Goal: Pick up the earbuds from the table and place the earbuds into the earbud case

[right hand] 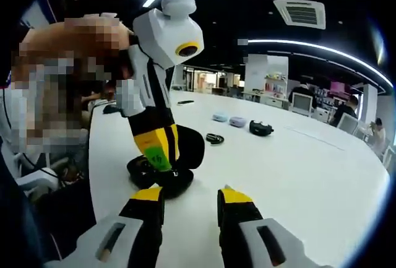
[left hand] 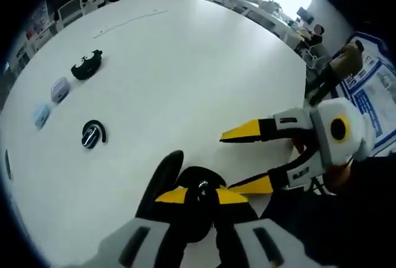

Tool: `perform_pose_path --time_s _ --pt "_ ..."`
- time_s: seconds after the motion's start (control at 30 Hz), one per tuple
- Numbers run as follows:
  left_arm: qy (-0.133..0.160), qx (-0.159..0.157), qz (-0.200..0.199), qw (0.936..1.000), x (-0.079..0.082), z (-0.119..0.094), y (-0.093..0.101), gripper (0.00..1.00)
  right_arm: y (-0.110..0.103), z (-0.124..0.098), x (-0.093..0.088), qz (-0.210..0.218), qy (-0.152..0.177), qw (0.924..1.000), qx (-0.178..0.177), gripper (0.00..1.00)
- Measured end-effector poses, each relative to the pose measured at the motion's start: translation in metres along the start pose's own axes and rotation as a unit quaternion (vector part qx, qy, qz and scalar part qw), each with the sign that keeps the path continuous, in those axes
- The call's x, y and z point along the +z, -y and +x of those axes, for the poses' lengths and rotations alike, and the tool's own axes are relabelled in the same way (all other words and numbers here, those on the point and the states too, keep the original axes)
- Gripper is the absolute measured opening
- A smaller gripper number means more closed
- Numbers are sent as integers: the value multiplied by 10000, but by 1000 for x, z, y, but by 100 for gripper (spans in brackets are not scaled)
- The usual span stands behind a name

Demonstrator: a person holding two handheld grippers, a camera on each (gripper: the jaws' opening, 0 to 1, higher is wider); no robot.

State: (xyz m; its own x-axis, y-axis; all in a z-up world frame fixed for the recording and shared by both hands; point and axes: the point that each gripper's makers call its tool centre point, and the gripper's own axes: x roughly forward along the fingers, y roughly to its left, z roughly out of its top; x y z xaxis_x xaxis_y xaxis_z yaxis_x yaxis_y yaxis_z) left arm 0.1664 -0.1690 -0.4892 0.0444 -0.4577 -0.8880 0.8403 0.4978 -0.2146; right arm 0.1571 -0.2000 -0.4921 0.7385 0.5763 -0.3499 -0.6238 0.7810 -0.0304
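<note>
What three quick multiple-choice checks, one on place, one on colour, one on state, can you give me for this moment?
1. Where is the open black earbud case?
A. between the left gripper's jaws
B. at the table's far edge
C. on the floor

2. What colour are the right gripper's jaw tips?
A. red
B. yellow
C. blue

3. How do the right gripper's jaws stand?
A. shut on an earbud
B. shut on nothing
C. open, with nothing between them

Answers: 1 A, the left gripper closes its jaws round the case in the left gripper view. 2 B, yellow tips in both views. 3 C, a clear gap with bare white table behind it.
</note>
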Motion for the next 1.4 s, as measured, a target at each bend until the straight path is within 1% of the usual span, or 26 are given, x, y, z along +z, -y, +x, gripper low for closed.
perform_pose_path --time_s 0.1,0.23,0.33,0.4,0.57,0.8,0.97,1.2,1.33,1.4 --pt "-5 -48 57 10000 -3 0 3 16 3 0 0 -9 -14 10000 -20 33" --pt "-7 -83 380 9992 -6 0 7 16 4 -1 3 46 35 10000 -16 33" --pt "-64 -143 591 9981 -8 4 11 16 6 1 4 15 13 10000 -46 33" --pt "-89 -97 723 9973 -8 5 11 15 8 2 3 25 4 10000 -54 32" --pt "-87 -108 835 9964 -8 5 10 16 11 3 2 38 -34 10000 -78 32" --pt "-127 -73 1205 9926 -9 6 11 16 16 7 3 -12 -114 9999 -113 31" --pt "-129 -70 1365 9905 -8 6 11 16 18 11 4 -75 -174 9998 -115 31" --pt "-160 -85 1439 9894 -10 7 5 16 19 16 5 -116 -216 9997 -89 31" --pt "24 -150 1332 9910 -5 3 5 17 20 17 5 -112 -230 9996 -84 32" --pt "87 -171 1317 9911 -4 2 6 19 20 17 5 -117 -244 9996 -84 32"
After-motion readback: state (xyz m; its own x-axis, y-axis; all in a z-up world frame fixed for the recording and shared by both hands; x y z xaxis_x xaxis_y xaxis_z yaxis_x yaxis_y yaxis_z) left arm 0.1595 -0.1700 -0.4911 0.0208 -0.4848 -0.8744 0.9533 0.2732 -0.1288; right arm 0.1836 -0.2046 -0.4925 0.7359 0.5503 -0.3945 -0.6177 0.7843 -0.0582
